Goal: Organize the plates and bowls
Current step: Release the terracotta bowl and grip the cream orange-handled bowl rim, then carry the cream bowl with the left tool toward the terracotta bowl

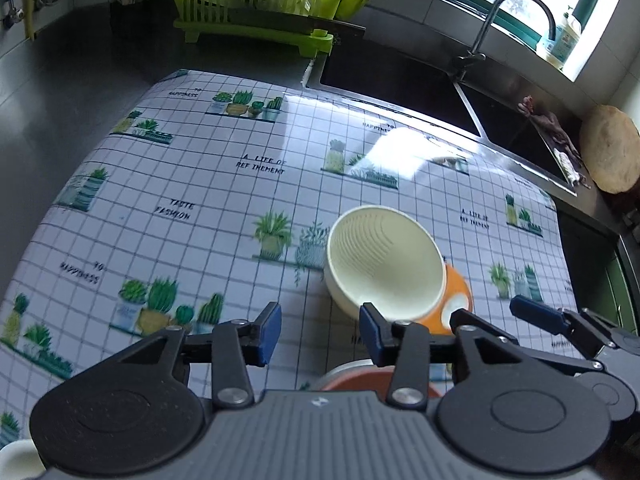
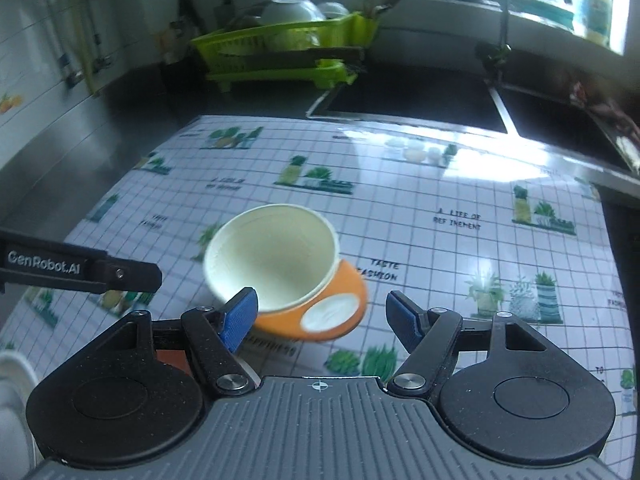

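Observation:
A cream bowl (image 1: 386, 264) (image 2: 272, 256) sits tilted inside an orange bowl (image 1: 454, 300) (image 2: 332, 312) with white spots, on the grid-patterned plant tablecloth (image 1: 200, 200). My left gripper (image 1: 320, 330) hangs just short of the cream bowl, open, with nothing between its blue pads. Its right finger overlaps the bowl's near rim in the left wrist view. My right gripper (image 2: 323, 316) is open too. The orange bowl lies just beyond its fingers, and no pad presses on it. A reddish-brown dish with a white rim (image 1: 360, 376) shows under the left gripper.
A green dish rack (image 1: 256, 4) (image 2: 280, 48) with white bowls stands at the back. The dark sink (image 1: 400, 80) and its faucet (image 1: 516, 4) are behind the cloth. A round wooden board (image 1: 612, 148) leans at the far right. White crockery (image 2: 12, 400) shows at the lower left.

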`<state>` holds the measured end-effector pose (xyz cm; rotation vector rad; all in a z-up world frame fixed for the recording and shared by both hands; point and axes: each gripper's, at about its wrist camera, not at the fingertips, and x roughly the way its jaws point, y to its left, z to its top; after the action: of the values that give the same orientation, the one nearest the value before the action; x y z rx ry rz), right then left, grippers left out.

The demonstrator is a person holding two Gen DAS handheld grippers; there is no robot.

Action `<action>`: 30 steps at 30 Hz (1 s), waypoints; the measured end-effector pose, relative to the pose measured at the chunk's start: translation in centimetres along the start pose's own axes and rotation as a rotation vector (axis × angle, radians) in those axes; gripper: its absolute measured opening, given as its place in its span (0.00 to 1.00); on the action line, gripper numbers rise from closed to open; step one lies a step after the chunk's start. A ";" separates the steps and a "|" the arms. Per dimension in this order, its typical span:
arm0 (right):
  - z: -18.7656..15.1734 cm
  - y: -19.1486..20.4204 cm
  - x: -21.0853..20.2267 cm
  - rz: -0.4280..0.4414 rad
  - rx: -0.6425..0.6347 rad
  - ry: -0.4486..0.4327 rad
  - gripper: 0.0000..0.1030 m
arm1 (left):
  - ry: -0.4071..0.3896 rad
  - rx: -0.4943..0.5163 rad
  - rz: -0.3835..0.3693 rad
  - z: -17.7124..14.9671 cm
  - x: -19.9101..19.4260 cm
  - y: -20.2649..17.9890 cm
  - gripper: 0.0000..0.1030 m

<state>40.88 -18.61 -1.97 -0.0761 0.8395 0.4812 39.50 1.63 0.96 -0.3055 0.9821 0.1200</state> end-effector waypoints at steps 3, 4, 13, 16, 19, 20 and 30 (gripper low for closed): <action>0.4 -1.2 1.1 0.004 0.053 0.020 0.69 | 0.002 -0.017 0.003 1.0 1.4 0.0 0.43; 0.5 -1.5 1.4 0.010 0.070 0.027 0.69 | 0.003 -0.019 0.002 1.1 1.7 0.0 0.43; 0.4 -3.0 4.4 0.090 0.176 0.097 0.69 | 0.011 -0.038 -0.009 3.0 5.7 -0.3 0.47; 0.5 -3.0 5.0 0.120 0.193 0.116 0.69 | 0.017 -0.033 -0.001 3.4 6.9 -0.4 0.46; 0.5 -3.0 5.6 0.141 0.215 0.137 0.69 | 0.024 -0.041 -0.006 3.6 7.9 -0.3 0.45; 0.5 -3.0 5.8 0.149 0.224 0.145 0.69 | 0.027 -0.040 -0.013 3.7 8.1 -0.3 0.45; 0.1 -2.9 7.0 0.159 0.235 0.184 0.60 | 0.055 -0.036 -0.044 3.4 9.8 -0.2 0.17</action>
<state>46.24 -18.52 -7.35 0.1667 1.0825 0.5261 47.67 2.10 -5.38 -0.3654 1.0280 0.0897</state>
